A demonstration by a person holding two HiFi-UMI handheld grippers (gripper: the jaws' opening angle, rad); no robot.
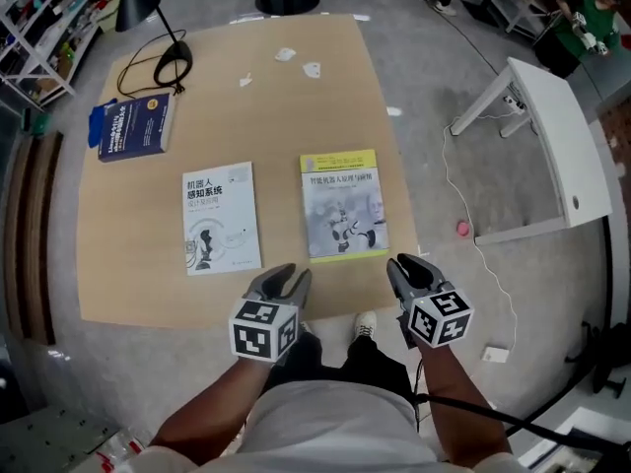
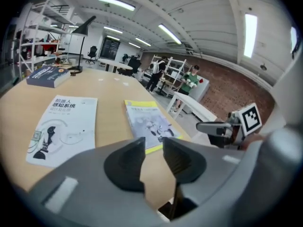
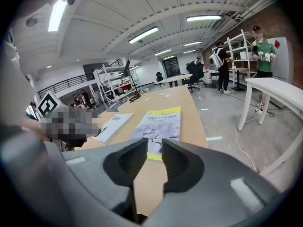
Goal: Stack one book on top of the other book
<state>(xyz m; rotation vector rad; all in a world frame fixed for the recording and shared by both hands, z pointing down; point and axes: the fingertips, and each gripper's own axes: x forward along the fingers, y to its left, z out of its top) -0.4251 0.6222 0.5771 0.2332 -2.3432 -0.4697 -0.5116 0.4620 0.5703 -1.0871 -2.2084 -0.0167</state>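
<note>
Two thin books lie flat side by side on the wooden table (image 1: pixel 296 106): a white-covered book (image 1: pixel 221 217) on the left and a yellow-edged book (image 1: pixel 341 204) on the right. Both also show in the left gripper view as the white book (image 2: pixel 64 126) and the yellow-edged book (image 2: pixel 149 123), and in the right gripper view the yellow-edged book (image 3: pixel 160 126) lies straight ahead. My left gripper (image 1: pixel 286 282) hovers over the table's near edge, open, with nothing between its jaws. My right gripper (image 1: pixel 408 267) hangs just off the near right corner, jaws slightly apart and empty.
A thick blue book (image 1: pixel 135 126) lies at the far left of the table, beside a black desk lamp (image 1: pixel 148 18) and its cable. A white table (image 1: pixel 552 146) stands to the right, with a cord on the floor. People stand far off by shelves.
</note>
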